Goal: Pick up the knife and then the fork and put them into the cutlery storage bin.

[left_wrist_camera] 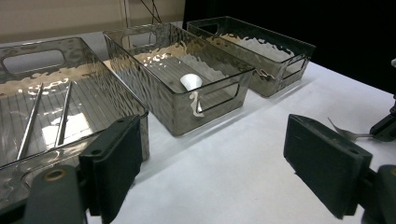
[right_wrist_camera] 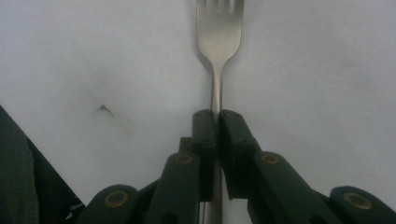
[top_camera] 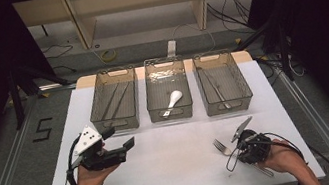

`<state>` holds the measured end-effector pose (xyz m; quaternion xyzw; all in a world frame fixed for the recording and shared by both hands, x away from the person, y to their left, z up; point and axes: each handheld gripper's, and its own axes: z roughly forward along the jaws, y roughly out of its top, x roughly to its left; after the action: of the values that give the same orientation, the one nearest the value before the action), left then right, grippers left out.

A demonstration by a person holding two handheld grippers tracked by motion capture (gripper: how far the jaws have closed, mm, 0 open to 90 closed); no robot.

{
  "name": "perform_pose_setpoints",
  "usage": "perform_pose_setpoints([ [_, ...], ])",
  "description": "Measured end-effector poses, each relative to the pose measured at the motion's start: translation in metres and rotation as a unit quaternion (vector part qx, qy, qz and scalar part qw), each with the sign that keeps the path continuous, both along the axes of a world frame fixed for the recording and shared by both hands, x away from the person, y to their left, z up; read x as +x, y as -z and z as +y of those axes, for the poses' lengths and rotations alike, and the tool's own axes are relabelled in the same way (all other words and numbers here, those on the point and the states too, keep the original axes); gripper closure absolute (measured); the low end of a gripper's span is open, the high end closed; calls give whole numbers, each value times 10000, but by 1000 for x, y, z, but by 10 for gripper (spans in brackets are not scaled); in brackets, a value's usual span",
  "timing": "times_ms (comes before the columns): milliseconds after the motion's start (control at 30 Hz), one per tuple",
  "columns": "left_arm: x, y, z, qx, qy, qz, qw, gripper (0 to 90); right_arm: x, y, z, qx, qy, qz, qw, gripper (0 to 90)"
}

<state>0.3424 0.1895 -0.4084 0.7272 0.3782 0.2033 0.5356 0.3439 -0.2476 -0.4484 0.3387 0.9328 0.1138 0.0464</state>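
Steel is what we see between the black jaws in the right gripper view: the fork [right_wrist_camera: 216, 51] lies along the white table [right_wrist_camera: 327, 70] with its tines pointing away from the camera, and the right gripper [right_wrist_camera: 216, 116] has its two pads pressed together on the handle, just behind the neck. From the high view we place that same right gripper [top_camera: 236, 147] near the table's front right corner, with the fork's [top_camera: 222, 147] tines poking out to its left and the end of the handle showing behind the hand. The left gripper [top_camera: 126, 146] sits at the front left, well apart from the fork, its jaws standing wide with nothing between them. The left gripper view gives us what the other views do not: the three smoky translucent bins seen from the side, two metal chopsticks [left_wrist_camera: 46, 116] in the left bin [left_wrist_camera: 28, 60], a white spoon [left_wrist_camera: 191, 83] in the middle bin [left_wrist_camera: 205, 100], and the right bin [left_wrist_camera: 280, 70] beyond.
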Motion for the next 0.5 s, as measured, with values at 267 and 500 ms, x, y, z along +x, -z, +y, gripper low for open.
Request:
perform_pose_setpoints([
  [267, 0, 0, 0, -8, -9, 4, 10000, 193, 0, -12, -5, 135, 35, -202, 9997, 854],
  [500, 0, 0, 0, -39, -36, -26, 10000, 193, 5, -24, -13, 390, 216, -421, 9981, 854],
])
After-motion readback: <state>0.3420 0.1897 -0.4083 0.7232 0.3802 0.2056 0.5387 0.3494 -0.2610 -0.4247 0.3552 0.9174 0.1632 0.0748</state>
